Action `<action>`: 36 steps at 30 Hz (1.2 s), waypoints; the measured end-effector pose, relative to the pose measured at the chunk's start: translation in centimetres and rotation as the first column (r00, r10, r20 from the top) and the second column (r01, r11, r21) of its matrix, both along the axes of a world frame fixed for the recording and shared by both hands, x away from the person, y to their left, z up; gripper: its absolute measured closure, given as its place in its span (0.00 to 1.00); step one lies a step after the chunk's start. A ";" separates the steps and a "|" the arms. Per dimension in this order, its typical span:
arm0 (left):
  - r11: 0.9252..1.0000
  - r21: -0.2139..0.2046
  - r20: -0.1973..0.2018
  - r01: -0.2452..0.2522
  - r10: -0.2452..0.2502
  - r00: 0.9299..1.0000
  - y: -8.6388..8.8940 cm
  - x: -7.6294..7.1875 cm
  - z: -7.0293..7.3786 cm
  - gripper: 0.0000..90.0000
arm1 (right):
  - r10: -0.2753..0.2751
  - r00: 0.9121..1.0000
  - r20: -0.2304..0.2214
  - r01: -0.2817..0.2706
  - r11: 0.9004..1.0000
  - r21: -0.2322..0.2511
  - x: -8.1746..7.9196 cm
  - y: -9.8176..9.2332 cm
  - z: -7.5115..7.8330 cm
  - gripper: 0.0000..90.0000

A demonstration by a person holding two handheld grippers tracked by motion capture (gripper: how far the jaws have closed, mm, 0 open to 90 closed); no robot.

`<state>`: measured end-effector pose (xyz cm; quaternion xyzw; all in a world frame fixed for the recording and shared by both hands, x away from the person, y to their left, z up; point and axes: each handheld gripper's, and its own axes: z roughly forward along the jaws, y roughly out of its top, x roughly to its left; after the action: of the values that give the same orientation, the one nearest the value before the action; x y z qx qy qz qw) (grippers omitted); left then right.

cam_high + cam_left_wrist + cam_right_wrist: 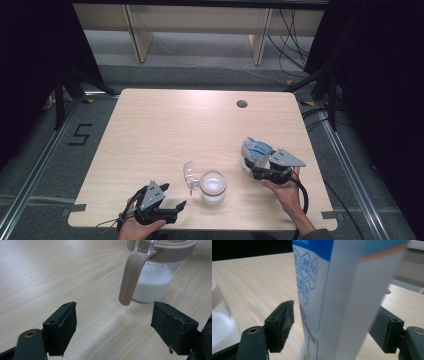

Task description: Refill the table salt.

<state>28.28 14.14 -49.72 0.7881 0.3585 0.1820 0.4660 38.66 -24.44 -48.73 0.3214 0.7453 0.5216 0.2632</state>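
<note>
Right tool [334, 322] apart around bag [342, 290]; jar [213, 187] holds white powder.

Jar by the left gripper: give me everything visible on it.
The jar is clear glass or plastic, round, standing upright on the table near its front edge. White powder or grains fill its lower part. A pinkish-beige collar rings the mouth, and a strap of the same material hangs down its side. A clear lid stands flipped open at its left. Nothing grips it; the left gripper sits just short of it, jaws open.
</note>
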 end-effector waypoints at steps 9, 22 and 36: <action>1.000 -0.004 -0.002 -0.003 0.003 1.000 0.0 0.0 0.0 0.22 | -0.031 1.000 -0.002 0.031 0.999 -0.006 -1.4 -1.1 0.6 0.30; 0.999 -0.029 -0.006 -0.022 0.022 1.000 0.4 0.1 0.5 0.22 | -0.074 0.996 -0.051 0.074 0.997 0.007 -4.2 -2.9 1.3 0.30; 0.998 -0.061 -0.026 -0.029 0.028 0.999 0.3 0.1 1.6 0.23 | -0.056 0.994 -0.090 0.055 0.998 -0.009 -6.2 -3.4 1.1 0.30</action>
<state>28.41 14.43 -48.12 0.7706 0.3811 0.1676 0.4826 32.49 -27.85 -47.65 0.3643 0.7489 0.4967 0.2445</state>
